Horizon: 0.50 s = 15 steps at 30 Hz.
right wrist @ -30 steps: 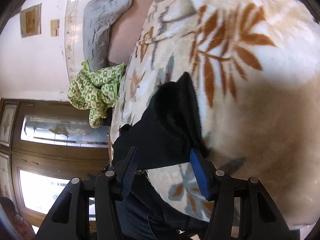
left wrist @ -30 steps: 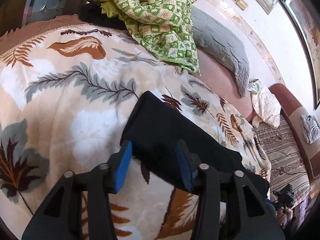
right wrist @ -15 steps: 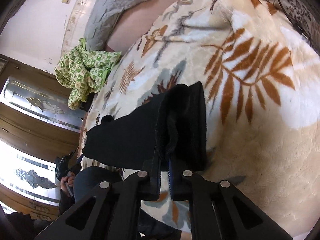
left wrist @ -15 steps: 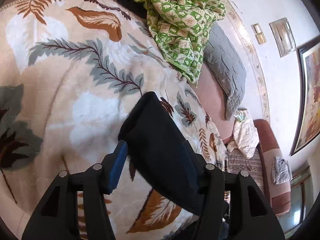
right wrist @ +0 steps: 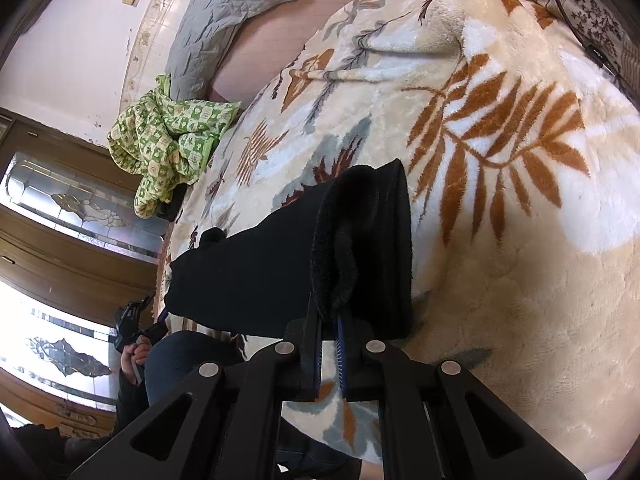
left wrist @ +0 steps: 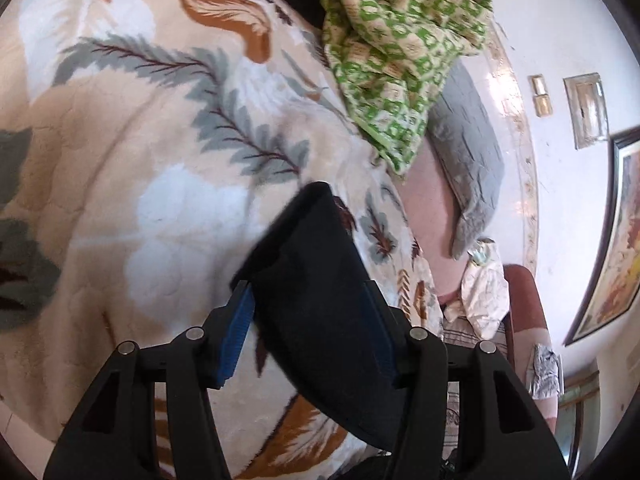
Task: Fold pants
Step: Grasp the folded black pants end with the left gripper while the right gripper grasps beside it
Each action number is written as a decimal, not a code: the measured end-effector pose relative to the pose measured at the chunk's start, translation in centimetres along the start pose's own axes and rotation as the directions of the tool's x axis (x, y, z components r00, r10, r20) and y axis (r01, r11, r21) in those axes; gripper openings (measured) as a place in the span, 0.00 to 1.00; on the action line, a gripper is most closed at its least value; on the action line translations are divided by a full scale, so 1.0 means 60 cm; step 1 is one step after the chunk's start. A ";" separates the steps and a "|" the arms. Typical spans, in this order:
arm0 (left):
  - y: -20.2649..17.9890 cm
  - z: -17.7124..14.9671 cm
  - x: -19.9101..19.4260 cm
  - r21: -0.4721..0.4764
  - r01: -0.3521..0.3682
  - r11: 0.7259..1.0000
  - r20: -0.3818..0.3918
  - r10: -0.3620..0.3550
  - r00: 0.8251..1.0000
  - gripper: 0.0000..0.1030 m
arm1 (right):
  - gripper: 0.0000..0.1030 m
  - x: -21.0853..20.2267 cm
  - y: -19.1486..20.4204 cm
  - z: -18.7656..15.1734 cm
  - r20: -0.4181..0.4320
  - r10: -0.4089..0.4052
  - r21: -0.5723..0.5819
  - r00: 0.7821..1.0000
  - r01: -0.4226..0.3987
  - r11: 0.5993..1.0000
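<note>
Right wrist view: right gripper is pressed together, pinching the fleecy edge of the black pants, which extend ahead across the leaf-print blanket. Left gripper stands spread, the pants' other end lying between its fingers.

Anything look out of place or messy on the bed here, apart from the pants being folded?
Yes: a green patterned cloth lies crumpled in a heap at the far edge of the leaf-print blanket, not spread or folded. A grey quilted pillow sits skewed beside it. The black pants show no damage.
</note>
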<state>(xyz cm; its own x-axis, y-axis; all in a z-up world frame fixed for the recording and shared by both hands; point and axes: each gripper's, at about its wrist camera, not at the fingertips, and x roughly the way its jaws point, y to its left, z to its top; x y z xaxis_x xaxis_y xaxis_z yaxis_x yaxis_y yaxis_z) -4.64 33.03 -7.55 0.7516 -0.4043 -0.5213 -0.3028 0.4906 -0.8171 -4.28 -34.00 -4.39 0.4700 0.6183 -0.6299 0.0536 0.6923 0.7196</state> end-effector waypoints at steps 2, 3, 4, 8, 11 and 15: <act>0.009 0.001 0.001 -0.013 -0.023 1.000 0.002 0.023 1.000 0.51 | 0.06 0.001 0.003 0.000 -0.002 -0.003 -0.001 1.000 0.003 1.000; 0.014 0.001 0.003 -0.024 -0.023 0.999 0.002 0.023 1.000 0.51 | 0.06 0.002 0.003 0.000 -0.003 -0.004 0.001 1.000 0.004 1.000; 0.018 0.001 0.003 -0.037 -0.017 0.999 0.001 0.017 1.000 0.51 | 0.07 0.001 0.002 0.001 -0.003 -0.005 0.002 1.000 0.005 1.000; 0.014 -0.001 0.003 -0.033 0.007 0.999 0.009 -0.006 1.000 0.50 | 0.09 0.002 0.003 0.000 -0.006 -0.005 0.001 1.000 0.005 1.000; 0.003 0.001 -0.003 -0.016 0.012 1.000 0.015 -0.012 1.000 0.51 | 0.09 0.008 0.006 -0.002 -0.019 -0.009 -0.004 1.000 0.009 1.000; -0.004 -0.001 -0.017 -0.008 0.013 1.000 0.025 -0.013 1.000 0.51 | 0.09 0.009 0.007 -0.001 -0.016 -0.016 -0.004 1.000 0.016 1.000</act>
<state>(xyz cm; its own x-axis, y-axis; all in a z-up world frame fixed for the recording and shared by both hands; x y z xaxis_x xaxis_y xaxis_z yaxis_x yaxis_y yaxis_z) -5.40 33.28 -6.86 0.7697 -0.3912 -0.5046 -0.2976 0.4795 -0.8256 -4.08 -33.37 -4.46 0.4547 0.6132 -0.6459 0.0573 0.7035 0.7083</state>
